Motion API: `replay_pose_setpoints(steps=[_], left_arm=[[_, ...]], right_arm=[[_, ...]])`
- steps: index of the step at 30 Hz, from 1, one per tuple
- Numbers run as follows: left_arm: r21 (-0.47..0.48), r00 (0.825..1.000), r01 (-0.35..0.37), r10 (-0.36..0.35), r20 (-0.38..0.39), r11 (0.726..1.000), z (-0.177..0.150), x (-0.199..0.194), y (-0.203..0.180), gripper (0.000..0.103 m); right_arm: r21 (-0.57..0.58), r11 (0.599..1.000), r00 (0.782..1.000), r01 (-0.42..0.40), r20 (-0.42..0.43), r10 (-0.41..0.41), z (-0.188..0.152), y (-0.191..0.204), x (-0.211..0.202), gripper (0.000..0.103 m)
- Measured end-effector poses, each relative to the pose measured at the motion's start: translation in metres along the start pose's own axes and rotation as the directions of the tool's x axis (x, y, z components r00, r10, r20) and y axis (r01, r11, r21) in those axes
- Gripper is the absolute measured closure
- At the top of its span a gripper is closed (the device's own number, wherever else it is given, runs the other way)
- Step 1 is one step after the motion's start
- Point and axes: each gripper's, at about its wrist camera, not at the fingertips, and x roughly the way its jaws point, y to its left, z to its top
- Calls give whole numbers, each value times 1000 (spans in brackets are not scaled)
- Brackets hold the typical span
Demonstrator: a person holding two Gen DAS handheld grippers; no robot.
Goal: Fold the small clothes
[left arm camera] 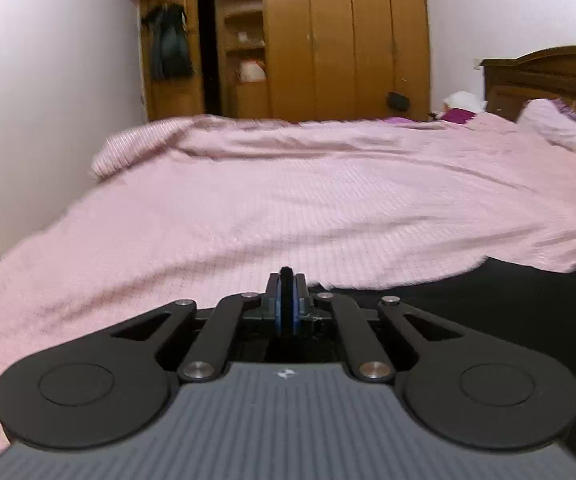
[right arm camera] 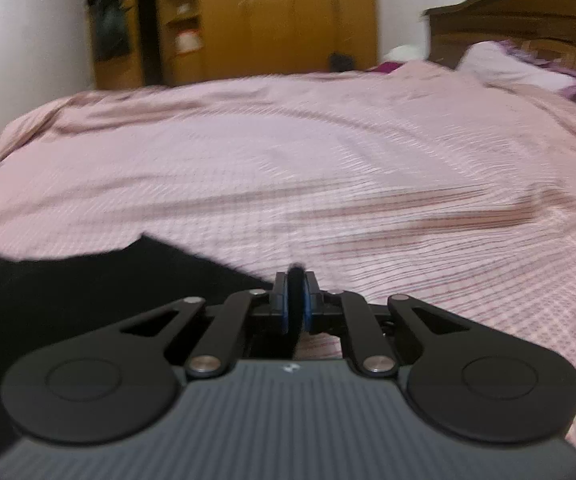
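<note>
A black garment [left arm camera: 488, 304] lies on the near edge of a bed with a pink cover [left arm camera: 288, 200]. My left gripper [left arm camera: 287, 280] is shut on it, and a thin fold of black cloth shows between the blue pads. From there the cloth spreads to the right. In the right wrist view the same black garment [right arm camera: 68, 292] stretches off to the left, over the pink cover [right arm camera: 328, 168]. My right gripper [right arm camera: 297, 280] is shut on its edge, with black fabric pinched between the pads. Most of the garment is hidden under the gripper bodies.
A wooden wardrobe [left arm camera: 328, 40] stands beyond the bed, with an open shelf section and dark clothes hanging [left arm camera: 170, 46] at its left. The brown headboard [left arm camera: 548, 76] and pillows [left arm camera: 560, 124] are at the right. A white wall [left arm camera: 48, 100] runs along the left.
</note>
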Motion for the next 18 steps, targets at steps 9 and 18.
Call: replay_pose_setpoints(steps=[9,18], left_arm=[[72,969,-30,47,-243,997,-44,93,-5,97],[85,963,-54,74,-258,995,-63,104,1,91]], right_arm=[[103,993,990,-49,-130,62,-2,-29,5,91],[41,977,956,-211,-200,215,-15,-7,-44,90]])
